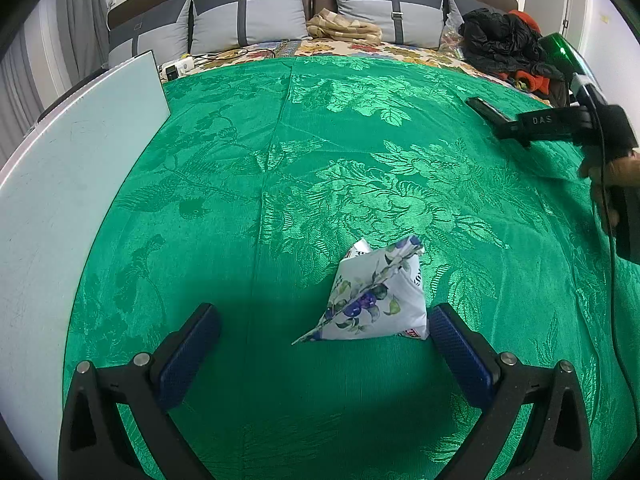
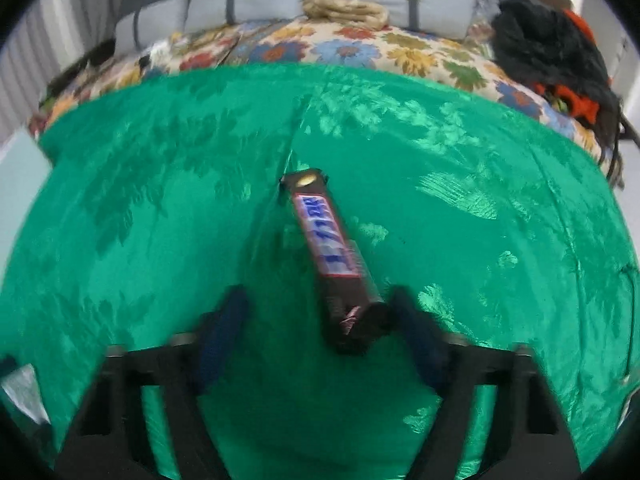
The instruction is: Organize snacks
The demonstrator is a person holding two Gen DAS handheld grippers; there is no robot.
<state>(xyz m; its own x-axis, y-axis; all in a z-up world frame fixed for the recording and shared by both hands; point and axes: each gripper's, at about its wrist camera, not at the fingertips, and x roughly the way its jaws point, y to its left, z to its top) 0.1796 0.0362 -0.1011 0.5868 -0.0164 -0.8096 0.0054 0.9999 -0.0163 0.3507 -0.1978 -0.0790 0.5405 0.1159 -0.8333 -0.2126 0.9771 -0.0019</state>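
Left tool [image 1: 324, 314] open beside a flowered snack packet [image 1: 372, 296]; right tool [image 2: 318, 296] open around a chocolate bar [image 2: 324, 236] on the green bedspread [image 2: 160, 200].

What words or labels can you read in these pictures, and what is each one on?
"DAS": white letters on the black body of the right gripper.
Chocolate bar: blue lettering on a white panel, too blurred to read.
Floral snack pouch: small red label at its lower corner, too small to read.
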